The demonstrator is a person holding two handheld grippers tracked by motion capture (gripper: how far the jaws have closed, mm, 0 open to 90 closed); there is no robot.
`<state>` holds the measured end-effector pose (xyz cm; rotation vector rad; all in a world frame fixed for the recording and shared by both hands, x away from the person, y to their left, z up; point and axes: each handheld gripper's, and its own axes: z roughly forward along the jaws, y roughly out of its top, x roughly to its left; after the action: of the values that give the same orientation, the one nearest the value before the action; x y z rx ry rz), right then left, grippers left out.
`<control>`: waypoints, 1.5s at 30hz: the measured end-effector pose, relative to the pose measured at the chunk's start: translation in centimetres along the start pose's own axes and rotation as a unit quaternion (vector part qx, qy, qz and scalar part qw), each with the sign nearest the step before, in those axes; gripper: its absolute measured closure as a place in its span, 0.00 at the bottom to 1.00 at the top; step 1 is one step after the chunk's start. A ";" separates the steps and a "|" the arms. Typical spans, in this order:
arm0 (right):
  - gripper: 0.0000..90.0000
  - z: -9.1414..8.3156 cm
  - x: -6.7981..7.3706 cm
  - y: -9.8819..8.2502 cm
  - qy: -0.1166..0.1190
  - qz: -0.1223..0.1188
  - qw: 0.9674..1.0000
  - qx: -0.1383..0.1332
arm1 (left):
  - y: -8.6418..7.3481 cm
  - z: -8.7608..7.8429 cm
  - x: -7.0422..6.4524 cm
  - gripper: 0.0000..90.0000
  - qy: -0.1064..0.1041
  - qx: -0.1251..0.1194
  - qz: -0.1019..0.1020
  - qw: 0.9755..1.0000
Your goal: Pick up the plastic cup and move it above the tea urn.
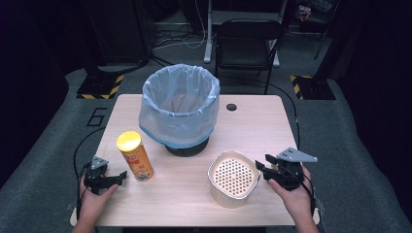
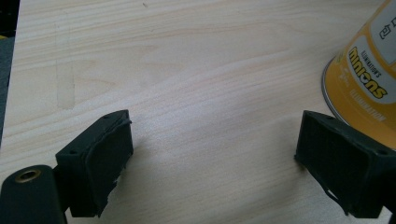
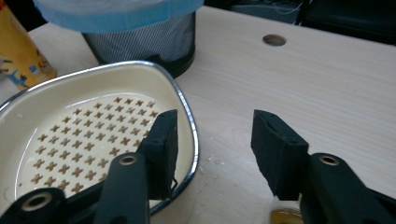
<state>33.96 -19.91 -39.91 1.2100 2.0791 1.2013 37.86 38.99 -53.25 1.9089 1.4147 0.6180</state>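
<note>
Claw [image 1: 263, 167] open by perforated cream strainer [image 1: 233, 177].

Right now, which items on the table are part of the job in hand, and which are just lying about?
In play:
- cream perforated container, one jaw of the right hand-held gripper over its rim, pads apart
- yellow chip can, just beside the open left hand-held gripper

Probably idle:
- bin with blue liner
- folding chair behind the table
</note>
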 end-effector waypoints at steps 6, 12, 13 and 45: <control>0.47 -1.0 -1.2 0.2 -0.022 0.003 1.000 -0.009 | 0.0 0.0 0.0 0.12 0.000 0.000 0.000 1.000; 0.35 -1.5 -3.0 -0.4 -0.077 0.016 0.997 -0.003 | 0.0 0.0 0.0 0.12 0.000 0.000 0.000 1.000; 0.33 -1.4 -3.2 -0.7 -0.084 0.019 0.996 -0.002 | 0.0 0.0 0.0 0.12 0.000 0.000 0.000 1.000; 0.16 2.7 -3.9 -6.0 -0.127 0.031 0.990 0.047 | 0.0 -0.1 0.0 0.12 -0.002 0.002 0.005 1.000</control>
<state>35.12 -23.41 -46.64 1.4012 1.9386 0.9283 37.82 39.04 -53.21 1.9202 1.4068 0.6158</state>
